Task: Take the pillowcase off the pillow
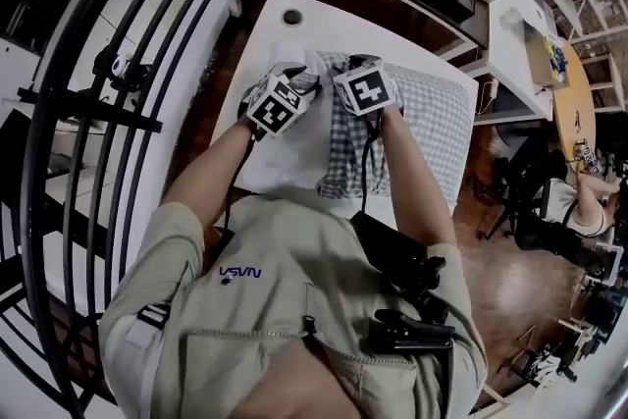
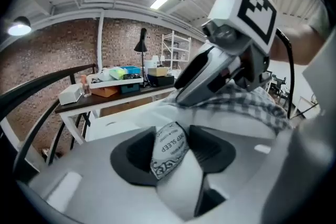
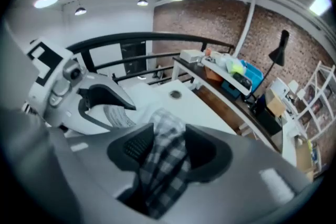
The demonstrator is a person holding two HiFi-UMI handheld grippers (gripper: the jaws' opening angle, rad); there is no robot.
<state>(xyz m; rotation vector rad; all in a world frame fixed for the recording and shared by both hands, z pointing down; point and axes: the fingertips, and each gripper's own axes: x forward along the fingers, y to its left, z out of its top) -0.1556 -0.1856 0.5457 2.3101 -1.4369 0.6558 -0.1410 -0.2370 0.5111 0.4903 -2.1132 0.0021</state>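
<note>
- Pinches a fold of the white pillow, printed label up, between the pads of the left tongs, low centre of the left gripper view.
- Clamps a bunch of the checked pillowcase in the right tongs, low centre of the right gripper view, cloth filling the gap from pad to pad.
- Sets both tongs side by side, near each other, at the centre of the head view: left over bare white pillow, right over gathered checks.
- Leaves the pillow's left end bare; covers the rest, toward the right of the frame, with the pillowcase, rucked into a strip down the middle.
- Lies on a white bench, with a round cable hole toward its upper end.
- Stands beyond, in the left gripper view: a dark-topped desk loaded with boxes, then a black lamp and a brick wall.
</note>
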